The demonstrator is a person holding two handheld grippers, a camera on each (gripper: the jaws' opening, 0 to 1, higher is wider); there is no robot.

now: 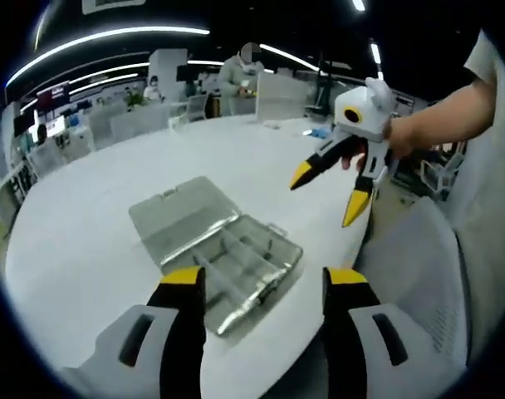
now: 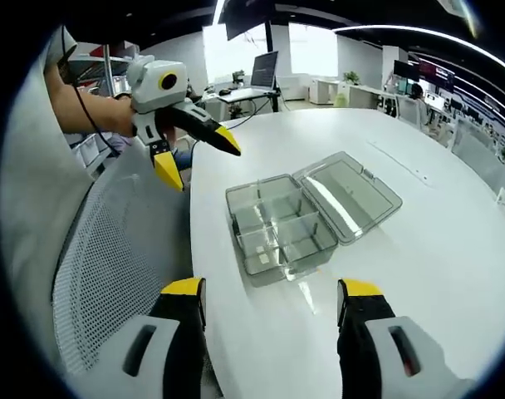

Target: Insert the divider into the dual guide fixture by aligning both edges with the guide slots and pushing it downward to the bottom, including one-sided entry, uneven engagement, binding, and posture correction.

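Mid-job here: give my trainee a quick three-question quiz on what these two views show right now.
1. True or false: the clear compartment box has its lid shut.
2. The box rests on: A) the mesh chair B) the white table C) the floor
3. Fill in: both the left claw and the right claw are ____ and hold nothing.

Key: 1 false; 2 B; 3 open
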